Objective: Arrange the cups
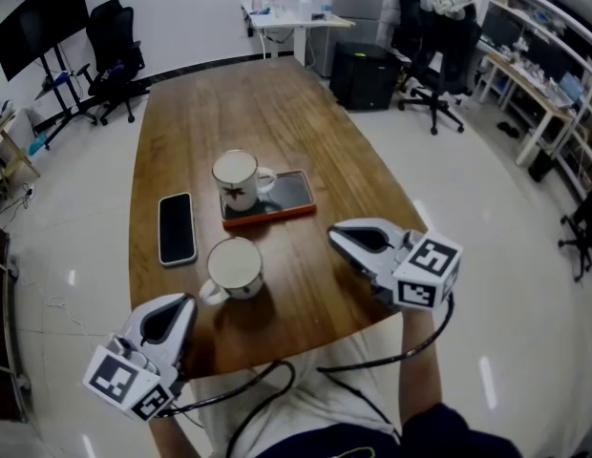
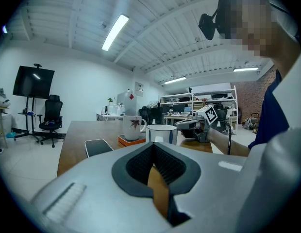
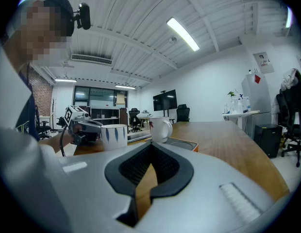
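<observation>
Two white cups stand on the wooden table (image 1: 277,113). The far cup (image 1: 237,177), printed with a red leaf (image 2: 133,127), sits on the left part of a dark, orange-edged pad (image 1: 286,198). The near cup (image 1: 235,266) stands on bare wood; it shows blue marks in the right gripper view (image 3: 114,135). My left gripper (image 1: 188,301) is shut and empty, just left of and below the near cup. My right gripper (image 1: 334,234) is shut and empty too, to the right of that cup. Each gripper faces the other (image 2: 196,125) (image 3: 80,125) across the cups.
A black phone (image 1: 177,227) lies flat at the table's left side, beside the cups. Office chairs (image 1: 115,51), a screen on a stand (image 1: 38,22), a black cabinet (image 1: 365,74) and desks stand around the table on the white floor.
</observation>
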`<state>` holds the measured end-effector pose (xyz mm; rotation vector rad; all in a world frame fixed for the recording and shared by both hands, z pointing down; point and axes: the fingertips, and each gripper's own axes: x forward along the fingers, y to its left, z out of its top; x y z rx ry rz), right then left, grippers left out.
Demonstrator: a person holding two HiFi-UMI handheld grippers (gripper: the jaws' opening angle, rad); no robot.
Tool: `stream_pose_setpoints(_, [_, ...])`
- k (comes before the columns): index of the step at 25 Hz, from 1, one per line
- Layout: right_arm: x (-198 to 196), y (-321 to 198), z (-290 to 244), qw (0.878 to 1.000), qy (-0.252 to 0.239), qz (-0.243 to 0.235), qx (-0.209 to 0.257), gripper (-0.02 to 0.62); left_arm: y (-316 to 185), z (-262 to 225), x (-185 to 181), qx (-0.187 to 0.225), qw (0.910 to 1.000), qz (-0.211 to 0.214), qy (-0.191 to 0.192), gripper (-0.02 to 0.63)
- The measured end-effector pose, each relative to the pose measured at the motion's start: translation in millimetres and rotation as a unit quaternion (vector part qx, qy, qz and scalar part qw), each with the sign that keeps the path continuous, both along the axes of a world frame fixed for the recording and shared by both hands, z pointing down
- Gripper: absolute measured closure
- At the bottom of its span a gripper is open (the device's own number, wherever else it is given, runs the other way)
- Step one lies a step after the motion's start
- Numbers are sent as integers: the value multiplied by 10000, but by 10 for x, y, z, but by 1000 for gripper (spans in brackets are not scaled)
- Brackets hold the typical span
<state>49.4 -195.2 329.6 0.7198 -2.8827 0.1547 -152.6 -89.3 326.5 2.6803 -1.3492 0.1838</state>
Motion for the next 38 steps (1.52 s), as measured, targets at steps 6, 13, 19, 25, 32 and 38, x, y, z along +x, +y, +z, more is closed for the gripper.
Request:
stream_pose_setpoints(6, [7, -5, 4, 10000, -5, 1, 17, 591, -5, 5, 7, 10, 10000, 10, 2, 603])
stream_pose_setpoints(13, [1, -4, 6, 10000, -4, 4, 22, 591, -4, 5, -1, 5, 10000, 14, 0, 603])
stream_pose_setpoints(19, [5, 4, 2, 10000, -3, 1, -2, 591, 1, 4, 8, 1, 10000, 26, -1, 603])
stream_pose_setpoints(25, [4, 6, -3, 10000, -6, -2, -1, 591, 20, 48, 101, -170, 9992, 359, -48, 603])
stream_pose_setpoints(32, [0, 8, -6, 10000, -3, 3, -2, 591, 17, 52, 99, -193, 9992, 353, -50, 603])
stream_pose_setpoints(38, [2, -5, 12, 10000, -4, 3, 15, 591, -3, 47, 49, -136, 9997, 181, -30, 564])
